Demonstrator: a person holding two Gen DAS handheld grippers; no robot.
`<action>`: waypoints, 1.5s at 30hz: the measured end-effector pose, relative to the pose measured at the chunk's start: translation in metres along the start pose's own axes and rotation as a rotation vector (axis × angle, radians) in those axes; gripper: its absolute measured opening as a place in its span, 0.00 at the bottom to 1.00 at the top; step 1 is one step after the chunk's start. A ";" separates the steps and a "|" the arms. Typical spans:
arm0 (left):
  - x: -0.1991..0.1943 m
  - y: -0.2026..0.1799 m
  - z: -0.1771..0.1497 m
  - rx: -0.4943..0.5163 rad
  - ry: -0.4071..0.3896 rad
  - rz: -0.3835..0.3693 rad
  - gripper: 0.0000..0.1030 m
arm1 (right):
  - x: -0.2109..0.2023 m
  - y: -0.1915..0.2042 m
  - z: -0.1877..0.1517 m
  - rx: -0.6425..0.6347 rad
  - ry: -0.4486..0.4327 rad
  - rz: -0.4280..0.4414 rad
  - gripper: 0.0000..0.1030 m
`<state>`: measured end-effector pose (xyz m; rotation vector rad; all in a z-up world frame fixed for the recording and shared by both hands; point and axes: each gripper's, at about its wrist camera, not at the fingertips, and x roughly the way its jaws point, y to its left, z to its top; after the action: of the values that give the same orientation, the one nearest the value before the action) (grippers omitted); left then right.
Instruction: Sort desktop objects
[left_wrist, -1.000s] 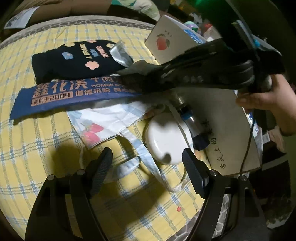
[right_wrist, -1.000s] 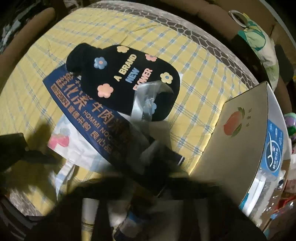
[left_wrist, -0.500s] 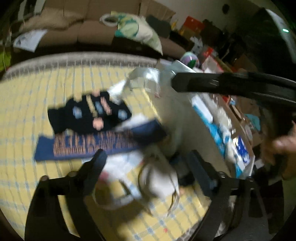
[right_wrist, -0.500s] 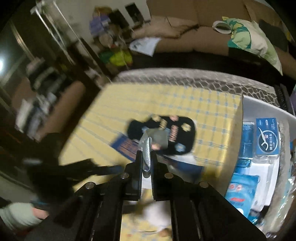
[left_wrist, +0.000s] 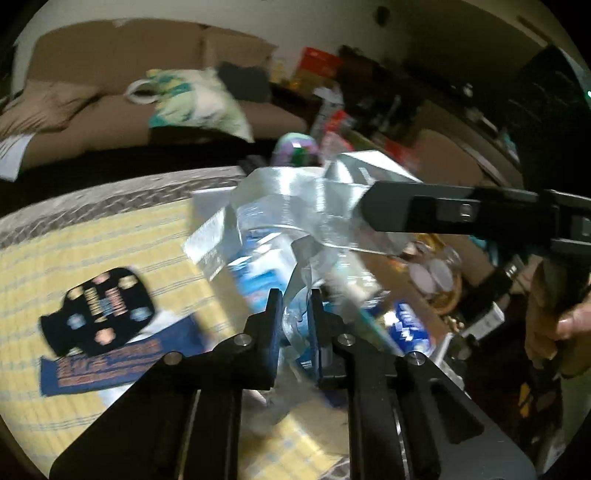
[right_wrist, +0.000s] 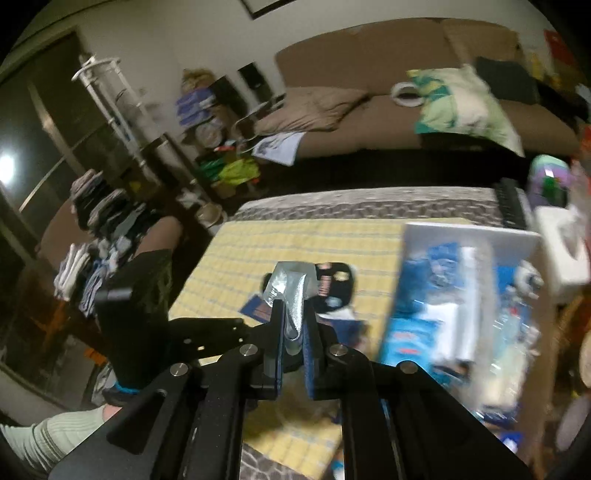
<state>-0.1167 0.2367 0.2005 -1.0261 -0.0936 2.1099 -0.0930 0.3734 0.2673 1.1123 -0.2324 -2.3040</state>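
a clear plastic bag hangs in mid-air above the yellow checked table, the right gripper clamped on one edge, the left gripper closing on another, so both should probably lift evenly to avoid tearing.

We see a dim room, both views bent round by the fisheye with black corners. A bright lamp glare burns at the right view's left edge. Motion blur smears the yellow checked cloth and the clear plastic — only the near black fingers stay sharp.
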 end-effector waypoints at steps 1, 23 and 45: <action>0.008 -0.014 0.002 0.014 0.009 -0.009 0.12 | -0.010 -0.009 -0.004 0.009 -0.003 -0.018 0.09; 0.074 -0.036 -0.013 -0.057 0.155 0.069 0.73 | 0.008 -0.171 -0.071 0.226 0.071 -0.291 0.66; -0.055 -0.002 -0.044 -0.108 0.068 0.243 1.00 | -0.024 -0.070 -0.086 0.059 -0.039 -0.465 0.99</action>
<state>-0.0640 0.1905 0.2071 -1.2244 -0.0519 2.3056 -0.0442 0.4519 0.2018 1.2554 -0.0583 -2.7420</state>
